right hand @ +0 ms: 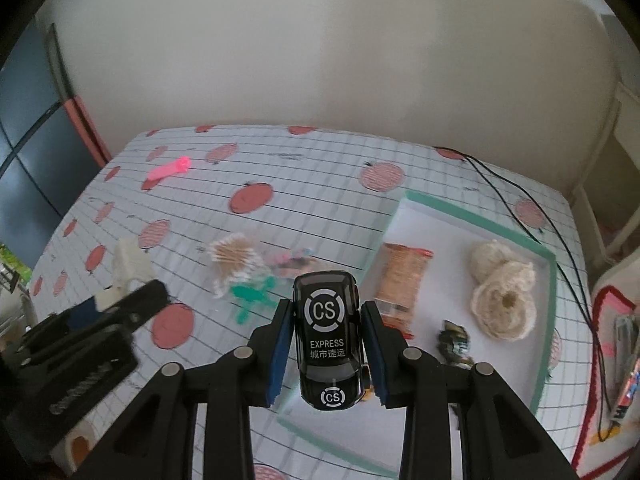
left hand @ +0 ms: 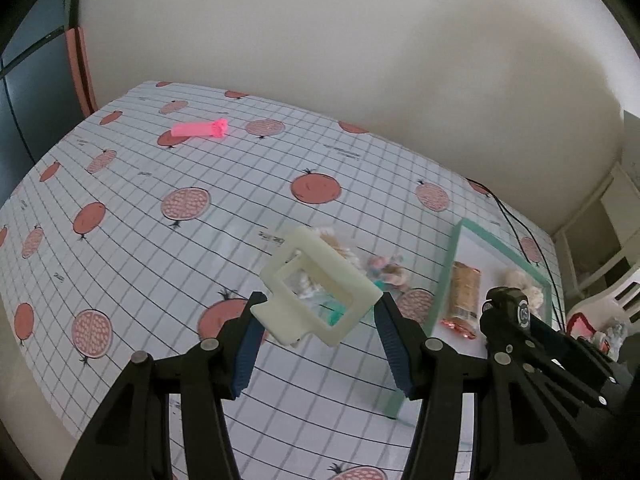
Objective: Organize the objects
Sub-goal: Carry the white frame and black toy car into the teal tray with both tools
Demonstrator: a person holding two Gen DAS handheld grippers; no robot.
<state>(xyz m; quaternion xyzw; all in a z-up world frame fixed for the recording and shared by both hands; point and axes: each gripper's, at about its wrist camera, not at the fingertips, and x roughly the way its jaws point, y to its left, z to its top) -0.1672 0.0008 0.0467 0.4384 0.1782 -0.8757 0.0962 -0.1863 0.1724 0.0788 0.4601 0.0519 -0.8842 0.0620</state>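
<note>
My left gripper [left hand: 322,302] is shut on a cream plastic frame-shaped part [left hand: 320,276] and holds it above the pomegranate-print tablecloth [left hand: 120,208]. The right wrist view shows the same cream part [right hand: 128,264] at the left. My right gripper [right hand: 328,308] is shut on a black toy car [right hand: 326,336] marked "CS EXPRESS", near the front left corner of a white tray with a teal rim [right hand: 480,220]. A bag of cotton swabs [right hand: 236,260], a green piece [right hand: 252,296] and small colourful bits [right hand: 292,260] lie left of the tray. A pink stick [left hand: 200,128] lies far back left.
The tray holds a snack packet [right hand: 400,280], two beige woolly rounds [right hand: 504,300] and a small dark wrapped item [right hand: 454,342]. A black cable [right hand: 520,200] runs along the table's right side. A wall stands behind the table, and red-edged clutter [right hand: 616,320] sits off the right edge.
</note>
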